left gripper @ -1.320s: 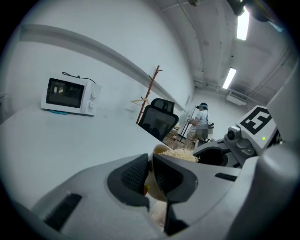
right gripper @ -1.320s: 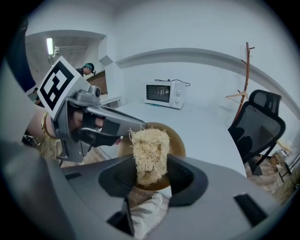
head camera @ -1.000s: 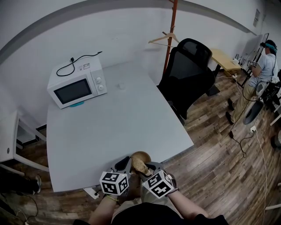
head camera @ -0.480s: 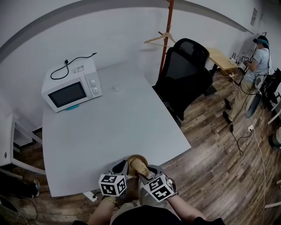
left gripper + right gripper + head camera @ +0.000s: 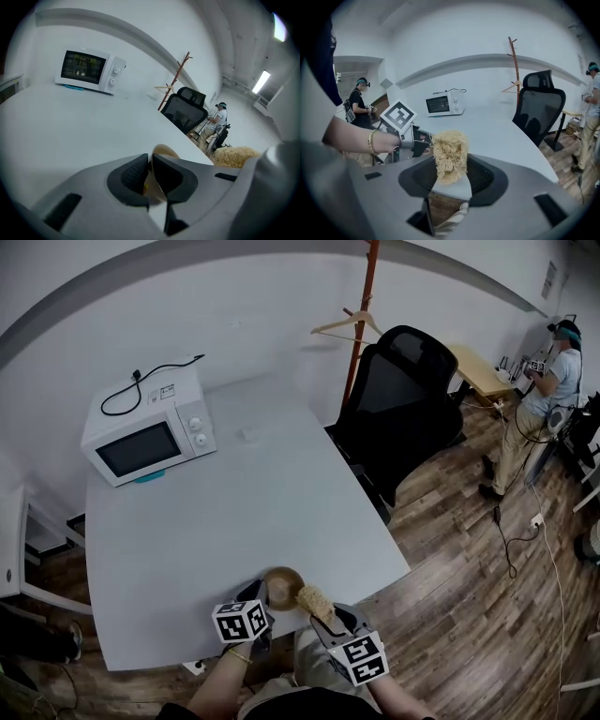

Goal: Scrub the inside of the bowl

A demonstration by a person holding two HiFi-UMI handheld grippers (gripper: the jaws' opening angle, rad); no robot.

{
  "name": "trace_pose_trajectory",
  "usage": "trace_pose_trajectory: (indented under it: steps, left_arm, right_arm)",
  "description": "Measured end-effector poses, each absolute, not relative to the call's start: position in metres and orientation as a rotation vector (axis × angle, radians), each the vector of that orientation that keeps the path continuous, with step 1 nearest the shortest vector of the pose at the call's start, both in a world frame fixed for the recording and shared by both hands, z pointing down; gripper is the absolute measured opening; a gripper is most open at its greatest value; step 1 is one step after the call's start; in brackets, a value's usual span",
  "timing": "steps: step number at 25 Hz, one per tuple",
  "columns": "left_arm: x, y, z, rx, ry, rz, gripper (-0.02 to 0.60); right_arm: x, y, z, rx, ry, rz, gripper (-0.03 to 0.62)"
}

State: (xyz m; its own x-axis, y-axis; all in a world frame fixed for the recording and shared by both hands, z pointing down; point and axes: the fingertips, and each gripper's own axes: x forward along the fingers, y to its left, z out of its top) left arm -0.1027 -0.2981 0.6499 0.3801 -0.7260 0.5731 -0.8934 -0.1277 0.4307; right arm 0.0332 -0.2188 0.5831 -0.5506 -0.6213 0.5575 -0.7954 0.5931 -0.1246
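Bowl point(image 5: 283, 585) is steadied by left tongs point(image 5: 150, 176) pinching its rim (near the surface point(image 5: 234, 512) edge); right tongs point(image 5: 450, 176) clamp scrubber point(image 5: 450, 152) just beside it.

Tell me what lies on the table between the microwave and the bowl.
Nothing lies there. In the head view only bare white tabletop runs from the microwave to the bowl.

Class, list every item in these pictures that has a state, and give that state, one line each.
Brown wooden bowl: rim pinched by left gripper.
Tan fibrous scrubber: clamped in right gripper, outside the bowl.
White microwave: door shut.
Wooden hanger: hanging on the coat stand.
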Motion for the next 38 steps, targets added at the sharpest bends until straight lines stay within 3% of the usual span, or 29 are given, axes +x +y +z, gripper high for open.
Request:
trace_pose_trajectory:
  steps: [11,13,18,23,25,29,38]
  left_arm:
    - [-0.101,-0.326,0.672,1.859,-1.432,0.313,0.045]
    - [-0.099,-0.325,0.671,1.879,-1.429,0.314,0.134]
    - [-0.101,-0.317,0.656,1.922,-1.452,0.306,0.158]
    - [-0.102,-0.29,0.624,1.979,-1.458,0.25,0.148]
    - [-0.105,-0.275,0.612,1.995,-1.469,0.237,0.092]
    - [-0.112,-0.245,0.59,2.035,-1.48,0.206,0.041]
    - [-0.12,-0.182,0.553,2.149,-1.451,0.173,0.018]
  right_arm:
    - [0.049,-0.23,0.585,1.179,-2.348,0.525,0.176]
    - [0.048,-0.23,0.583,1.181,-2.354,0.522,0.176]
    - [0.045,-0.227,0.576,1.188,-2.38,0.49,0.176]
    - [0.041,-0.221,0.559,1.233,-2.438,0.467,0.176]
    - [0.038,-0.216,0.552,1.25,-2.461,0.464,0.176]
    - [0.034,-0.204,0.541,1.293,-2.501,0.468,0.176]
    - [0.018,-0.16,0.529,1.314,-2.539,0.464,0.175]
